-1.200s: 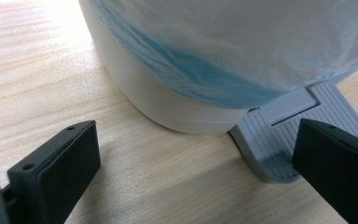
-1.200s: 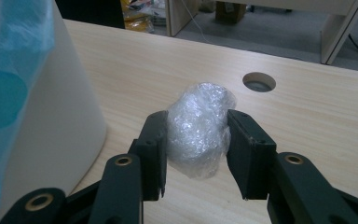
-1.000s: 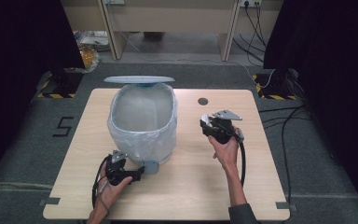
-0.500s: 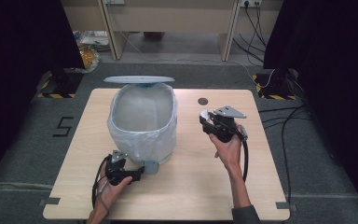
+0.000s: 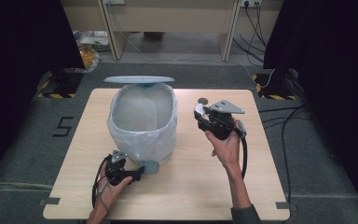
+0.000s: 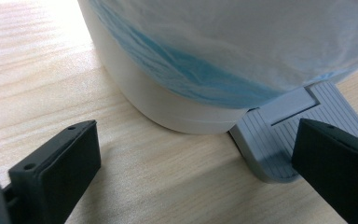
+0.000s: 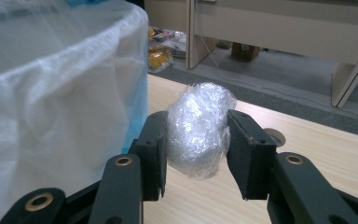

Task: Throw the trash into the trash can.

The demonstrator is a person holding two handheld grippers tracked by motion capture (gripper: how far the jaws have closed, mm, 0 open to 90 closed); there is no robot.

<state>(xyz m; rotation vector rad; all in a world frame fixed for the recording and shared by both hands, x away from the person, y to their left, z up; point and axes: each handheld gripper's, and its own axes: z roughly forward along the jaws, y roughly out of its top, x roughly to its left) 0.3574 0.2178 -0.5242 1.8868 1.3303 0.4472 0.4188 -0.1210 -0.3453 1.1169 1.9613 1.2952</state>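
A white pedal bin (image 5: 142,121) lined with a thin white bag stands on the wooden table, its lid (image 5: 139,80) raised at the back. At the bin's front foot my left gripper (image 5: 137,173) lies low and open. In the left gripper view its jaws straddle bare table, one jaw lying against the grey ribbed pedal (image 6: 284,135). To the right of the bin a hand holds my right gripper (image 5: 199,114) up above the table. It is shut on a crumpled wad of clear plastic (image 7: 198,128), level with the bin's rim (image 7: 60,107).
A small dark round disc (image 5: 203,100) sits on the table (image 5: 261,154) behind the right gripper. Cables run over the floor at the right. Desk legs and clutter stand beyond the table's far edge.
The right gripper has risen a little with the plastic wad still in its jaws. The left gripper and the bin have stayed where they were.
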